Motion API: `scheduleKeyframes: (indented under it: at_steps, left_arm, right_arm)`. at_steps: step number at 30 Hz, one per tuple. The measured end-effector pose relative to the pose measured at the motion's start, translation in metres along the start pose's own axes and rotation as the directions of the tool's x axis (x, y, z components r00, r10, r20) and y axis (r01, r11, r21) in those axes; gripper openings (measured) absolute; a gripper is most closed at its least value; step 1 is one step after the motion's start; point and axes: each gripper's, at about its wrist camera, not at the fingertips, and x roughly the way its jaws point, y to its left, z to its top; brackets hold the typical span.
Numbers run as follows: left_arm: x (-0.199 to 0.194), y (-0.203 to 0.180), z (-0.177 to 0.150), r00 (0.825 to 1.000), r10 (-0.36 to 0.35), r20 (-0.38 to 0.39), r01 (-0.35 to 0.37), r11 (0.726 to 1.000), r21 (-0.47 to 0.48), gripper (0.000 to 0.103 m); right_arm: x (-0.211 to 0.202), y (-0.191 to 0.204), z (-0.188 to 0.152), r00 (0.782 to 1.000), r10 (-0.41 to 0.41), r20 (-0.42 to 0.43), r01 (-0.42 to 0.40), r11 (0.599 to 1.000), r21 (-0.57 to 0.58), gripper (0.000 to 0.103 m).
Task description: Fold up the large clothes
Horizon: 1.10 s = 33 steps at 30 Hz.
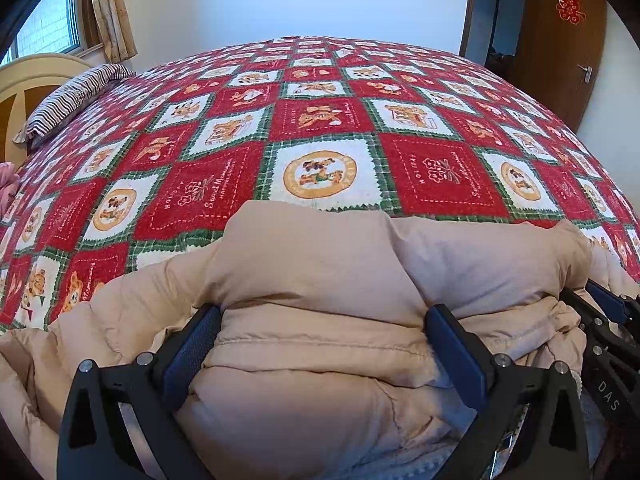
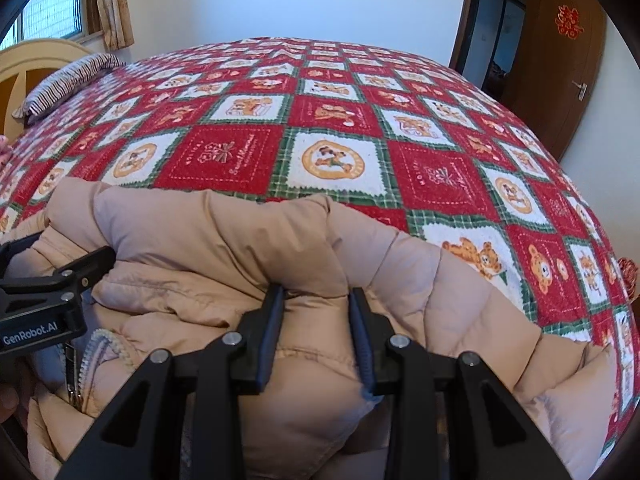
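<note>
A beige padded coat (image 1: 328, 276) lies bunched at the near edge of the bed and also shows in the right wrist view (image 2: 224, 240). My left gripper (image 1: 322, 320) is wide open with its blue pads on either side of a thick fold of the coat. My right gripper (image 2: 316, 304) is closed on a puffy fold of the coat. The right gripper shows at the right edge of the left wrist view (image 1: 600, 312), and the left gripper shows at the left edge of the right wrist view (image 2: 56, 280). The coat's zipper (image 2: 100, 352) shows at the lower left.
The bed has a red, white and green bear-patterned blanket (image 1: 320, 140). A striped pillow (image 1: 68, 100) lies by the wooden headboard (image 1: 28, 80) at the far left. A brown door (image 1: 560, 40) stands at the far right, a curtained window (image 1: 52, 20) at the far left.
</note>
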Motion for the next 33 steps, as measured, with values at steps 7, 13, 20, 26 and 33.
scheduleKeyframes:
  at_steps: [7, 13, 20, 26, 33]
  left_arm:
    - [0.001, -0.001, 0.001, 1.000, 0.007, -0.003, -0.007, 1.000, 0.004, 0.102]
    - [-0.055, 0.022, 0.010, 0.998, -0.040, 0.038, 0.040, 0.999, -0.020, 0.102]
    - [-0.168, 0.069, -0.061, 0.993, -0.027, 0.116, 0.019, 0.998, 0.065, 0.102]
    - [-0.208, 0.115, -0.170, 0.997, 0.044, 0.066, -0.048, 0.998, 0.052, 0.102]
    - [-0.232, 0.148, -0.260, 1.000, 0.029, -0.007, -0.029, 0.998, -0.060, 0.102]
  right_arm:
    - [0.001, 0.001, 0.000, 1.000, -0.006, -0.002, 0.006, 1.000, -0.005, 0.037]
    - [-0.026, -0.013, 0.000, 1.000, -0.001, 0.000, 0.001, 1.000, 0.009, 0.061]
    - [-0.118, -0.083, -0.066, 0.996, 0.077, 0.046, -0.081, 0.992, 0.092, 0.079]
    - [-0.162, -0.123, -0.147, 0.998, 0.061, -0.021, -0.058, 0.991, 0.123, 0.079]
    - [-0.200, -0.128, -0.233, 0.996, 0.046, -0.079, -0.031, 0.983, 0.180, 0.080]
